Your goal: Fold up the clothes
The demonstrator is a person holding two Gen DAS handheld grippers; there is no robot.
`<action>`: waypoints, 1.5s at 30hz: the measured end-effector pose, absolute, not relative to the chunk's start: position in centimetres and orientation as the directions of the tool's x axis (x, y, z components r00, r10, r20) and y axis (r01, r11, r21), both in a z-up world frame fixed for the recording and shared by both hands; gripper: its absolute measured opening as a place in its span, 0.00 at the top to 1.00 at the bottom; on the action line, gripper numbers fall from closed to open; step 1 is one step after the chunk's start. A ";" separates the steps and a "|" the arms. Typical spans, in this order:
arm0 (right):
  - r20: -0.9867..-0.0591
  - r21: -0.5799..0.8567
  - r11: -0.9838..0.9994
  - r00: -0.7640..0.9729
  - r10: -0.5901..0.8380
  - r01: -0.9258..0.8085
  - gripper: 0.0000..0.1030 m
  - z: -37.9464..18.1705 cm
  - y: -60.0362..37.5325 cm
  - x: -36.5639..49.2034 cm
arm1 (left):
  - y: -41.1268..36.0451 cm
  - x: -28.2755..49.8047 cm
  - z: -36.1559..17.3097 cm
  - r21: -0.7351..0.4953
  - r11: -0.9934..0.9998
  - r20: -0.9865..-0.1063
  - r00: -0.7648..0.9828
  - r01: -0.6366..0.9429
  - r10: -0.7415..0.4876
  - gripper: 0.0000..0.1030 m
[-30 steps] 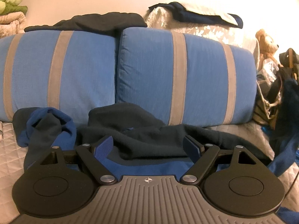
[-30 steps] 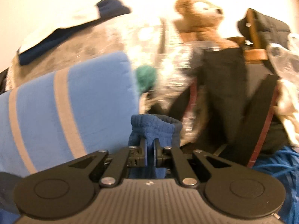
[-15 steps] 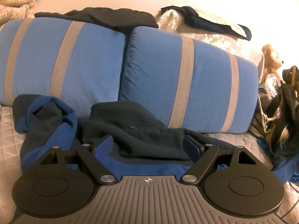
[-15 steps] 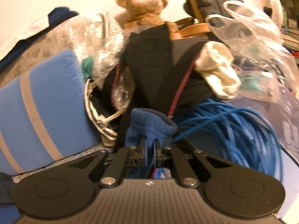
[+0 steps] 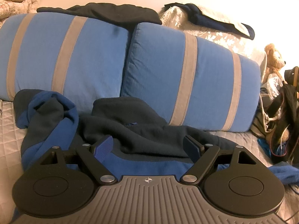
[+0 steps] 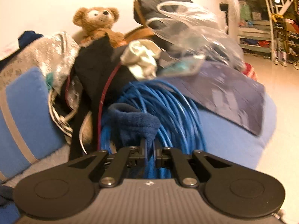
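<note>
Blue fleece, the cuff (image 6: 133,123) of a navy-and-blue garment (image 5: 130,140), sat clenched between the pads of the right gripper (image 6: 149,149). A second earlier that gripper faced the striped blue pillow (image 6: 24,112); now it had swung out to the side, toward a coil of blue cable (image 6: 168,108) and the teddy bear (image 6: 99,22), carrying the sleeve with it. This probably meant the sleeve was being drawn out straight before folding. The left gripper (image 5: 148,145) hung released over the rumpled body on the quilted bed (image 5: 9,145), barely moved and holding nothing.
</note>
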State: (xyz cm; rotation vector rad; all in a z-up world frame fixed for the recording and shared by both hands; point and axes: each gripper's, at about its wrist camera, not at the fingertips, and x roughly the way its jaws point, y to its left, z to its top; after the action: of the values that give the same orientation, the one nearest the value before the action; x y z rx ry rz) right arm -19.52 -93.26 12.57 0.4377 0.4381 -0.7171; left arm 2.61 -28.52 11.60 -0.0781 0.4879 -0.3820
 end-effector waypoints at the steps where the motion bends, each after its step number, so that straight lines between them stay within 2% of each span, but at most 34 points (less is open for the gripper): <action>1: -0.537 0.222 0.660 0.655 -0.532 0.718 0.94 12.0 -93.1 -19.7 | -28.5 2.6 11.6 -0.162 0.927 -0.444 0.813 0.339 -0.376 0.20; 6: -0.599 0.170 0.617 0.578 -0.555 0.768 0.94 9.5 -92.0 -20.2 | -28.7 2.5 11.5 -0.154 0.927 -0.451 0.810 0.342 -0.374 0.20; 9: -0.621 0.140 0.627 0.562 -0.547 0.766 0.90 8.6 -91.5 -20.1 | -28.7 2.5 11.4 -0.152 0.927 -0.455 0.808 0.344 -0.374 0.20; 12: -0.613 0.097 0.654 0.563 -0.554 0.750 0.61 8.4 -91.0 -20.1 | -28.7 2.5 11.4 -0.151 0.926 -0.457 0.806 0.346 -0.376 0.20; 14: -0.604 0.066 0.673 0.566 -0.561 0.737 0.56 8.3 -90.7 -20.1 | -28.7 2.5 11.4 -0.151 0.926 -0.457 0.806 0.347 -0.377 0.20; 15: -0.598 0.053 0.686 0.573 -0.560 0.726 0.49 8.4 -90.5 -20.1 | -28.7 2.6 11.4 -0.152 0.925 -0.458 0.805 0.347 -0.377 0.20; 16: -0.591 0.040 0.693 0.576 -0.564 0.720 0.38 8.5 -90.3 -20.2 | -28.7 2.6 11.4 -0.153 0.925 -0.458 0.804 0.347 -0.378 0.20; 18: -0.569 0.010 0.702 0.581 -0.582 0.712 0.27 8.8 -89.7 -20.4 | -28.7 2.6 11.4 -0.155 0.925 -0.457 0.805 0.348 -0.379 0.20; 20: -0.536 -0.017 0.702 0.586 -0.608 0.712 0.26 9.3 -88.9 -20.7 | -28.7 2.5 11.5 -0.156 0.924 -0.454 0.805 0.349 -0.381 0.20; 24: -0.396 -0.025 0.722 0.656 -0.642 0.691 0.16 10.9 -86.0 -21.8 | -28.7 2.5 11.5 -0.159 0.923 -0.451 0.806 0.351 -0.384 0.20; 28: -0.397 -0.072 0.843 0.760 -0.515 0.533 0.16 11.6 -82.9 -19.8 | -28.7 2.5 11.5 -0.159 0.922 -0.450 0.806 0.353 -0.385 0.20; 34: -0.482 -0.101 0.973 0.845 -0.231 0.209 0.17 11.3 -77.7 -13.9 | -28.8 2.6 11.4 -0.154 0.922 -0.455 0.803 0.355 -0.385 0.20; 40: -0.606 -0.113 0.992 0.795 -0.030 -0.049 0.22 10.3 -72.6 -4.7 | -28.9 2.6 11.4 -0.148 0.921 -0.456 0.802 0.360 -0.387 0.20; 45: -0.693 -0.074 0.989 0.720 0.039 -0.126 0.27 9.1 -70.7 2.7 | -28.9 2.8 11.3 -0.152 0.920 -0.462 0.797 0.362 -0.390 0.20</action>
State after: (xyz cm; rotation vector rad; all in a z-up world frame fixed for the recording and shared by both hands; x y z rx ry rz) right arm 2.71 -70.65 9.06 -0.1189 0.7620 0.0914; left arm 2.85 -28.89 11.35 -0.0572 0.5080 -0.4042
